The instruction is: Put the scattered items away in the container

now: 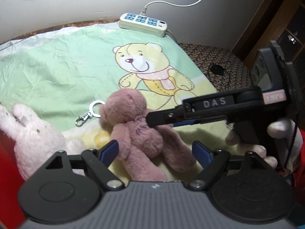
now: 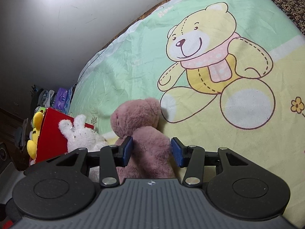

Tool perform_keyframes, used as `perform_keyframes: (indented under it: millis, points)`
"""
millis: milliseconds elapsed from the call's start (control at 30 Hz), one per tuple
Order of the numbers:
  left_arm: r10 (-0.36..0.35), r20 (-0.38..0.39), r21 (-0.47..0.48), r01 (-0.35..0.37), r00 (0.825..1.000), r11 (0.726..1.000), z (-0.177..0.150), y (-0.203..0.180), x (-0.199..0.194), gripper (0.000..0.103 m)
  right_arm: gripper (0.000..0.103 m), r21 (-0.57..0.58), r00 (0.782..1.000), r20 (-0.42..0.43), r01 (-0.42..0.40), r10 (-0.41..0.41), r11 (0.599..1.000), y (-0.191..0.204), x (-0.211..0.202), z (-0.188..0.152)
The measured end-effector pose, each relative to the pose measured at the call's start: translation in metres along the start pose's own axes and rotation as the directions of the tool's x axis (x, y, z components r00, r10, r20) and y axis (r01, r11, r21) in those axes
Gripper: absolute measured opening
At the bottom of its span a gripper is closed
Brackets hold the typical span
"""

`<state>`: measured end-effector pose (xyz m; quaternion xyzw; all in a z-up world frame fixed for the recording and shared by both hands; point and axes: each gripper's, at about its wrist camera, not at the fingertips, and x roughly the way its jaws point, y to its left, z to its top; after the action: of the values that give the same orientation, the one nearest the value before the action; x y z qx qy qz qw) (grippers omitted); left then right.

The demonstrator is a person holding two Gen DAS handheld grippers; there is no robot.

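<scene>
A pink plush bear (image 1: 139,131) lies on the bear-print blanket, with a metal key ring (image 1: 89,112) at its head. My right gripper (image 2: 151,150) has its blue pads on both sides of the bear's body (image 2: 148,152), closed on it; in the left wrist view its black fingers (image 1: 162,117) reach the bear's chest from the right. My left gripper (image 1: 155,150) is open, its pads wide either side of the bear's legs, not touching. A white plush rabbit (image 1: 36,137) lies at the left, against the red container (image 2: 51,133).
A yellow plush toy (image 2: 35,133) hangs at the container's far side. A white power strip (image 1: 143,23) lies at the blanket's far edge by the wall. A black cable (image 1: 219,70) lies on the patterned cover to the right. Clutter sits beyond the container.
</scene>
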<state>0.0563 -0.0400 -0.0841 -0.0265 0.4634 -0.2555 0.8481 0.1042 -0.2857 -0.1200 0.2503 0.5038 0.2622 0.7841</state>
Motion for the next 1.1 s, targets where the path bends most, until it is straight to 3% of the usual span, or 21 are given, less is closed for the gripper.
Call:
perform_keyframes:
  millis: [67, 133, 167, 300, 467, 700, 933, 1100]
  points:
    - [0.017, -0.027, -0.028, -0.018, 0.999, 0.999, 0.002, 0.010, 0.012, 0.083, 0.048, 0.004, 1.000, -0.003, -0.020, 0.020, 1.000, -0.001, 0.002, 0.000]
    - [0.006, -0.058, -0.065, -0.010, 0.998, 0.998, 0.000, 0.016, 0.022, 0.069, 0.048, 0.004, 0.999, -0.004, -0.032, 0.032, 0.999, -0.001, 0.004, 0.001]
    - [0.002, -0.063, -0.073, -0.007, 0.998, 0.997, -0.001, 0.019, 0.024, 0.069, 0.048, 0.001, 0.999, -0.005, -0.038, 0.038, 0.999, -0.002, 0.005, 0.001]
    - [-0.005, -0.061, -0.060, 0.001, 0.998, 0.998, -0.004, 0.010, 0.027, 0.070, 0.049, 0.019, 0.998, -0.012, -0.063, 0.063, 0.998, -0.007, 0.009, 0.002]
    - [-0.073, -0.053, -0.133, 0.066, 0.996, 0.989, 0.003, 0.019, 0.033, 0.075, 0.049, 0.059, 0.995, -0.016, -0.096, 0.097, 0.994, -0.016, 0.012, 0.002]
    - [-0.052, -0.042, -0.107, 0.047, 0.998, 0.993, 0.007, 0.008, 0.044, 0.077, 0.047, 0.061, 0.995, -0.013, -0.098, 0.099, 0.993, -0.016, 0.013, 0.002]
    - [-0.051, -0.062, -0.106, 0.045, 0.997, 0.993, 0.000, 0.000, 0.030, 0.073, 0.041, 0.070, 0.996, -0.028, -0.087, 0.089, 0.994, -0.010, 0.002, -0.008]
    - [-0.040, -0.065, -0.046, 0.037, 0.997, 0.998, -0.012, -0.018, 0.012, 0.072, 0.040, 0.059, 0.997, -0.037, -0.072, 0.074, 0.996, -0.001, -0.016, -0.025]
